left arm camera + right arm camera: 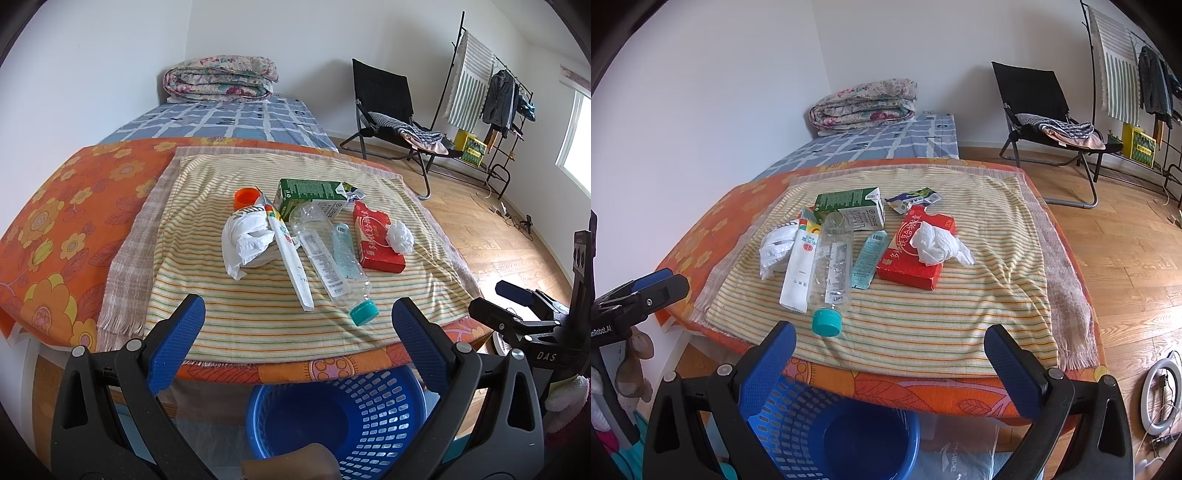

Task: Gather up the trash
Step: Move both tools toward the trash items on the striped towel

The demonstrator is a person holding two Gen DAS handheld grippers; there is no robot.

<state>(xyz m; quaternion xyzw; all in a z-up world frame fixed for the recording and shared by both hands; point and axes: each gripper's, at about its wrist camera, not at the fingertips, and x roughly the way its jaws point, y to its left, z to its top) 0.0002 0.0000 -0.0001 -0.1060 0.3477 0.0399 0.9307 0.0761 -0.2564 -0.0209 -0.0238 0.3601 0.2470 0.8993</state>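
Trash lies in a heap on a striped towel [258,325] [923,332] over the bed's near end. It includes a clear plastic bottle with a teal cap [332,266] [831,266], a green carton [314,194] [849,206], a red box [376,236] [912,258] with a crumpled tissue [400,236] [938,243] on it, a white crumpled bag [247,240] [775,247] and a long white wrapper [295,266] [798,273]. A blue slotted basket [332,417] [834,435] stands on the floor below the bed's edge. My left gripper [297,314] and right gripper [890,343] hover open above the basket, short of the trash, holding nothing.
An orange cap [246,196] sits behind the bag. A small torn wrapper [916,197] lies behind the red box. A folded quilt [221,79] rests at the bed's far end. A black folding chair [391,110] and a clothes rack [487,92] stand on the wooden floor to the right.
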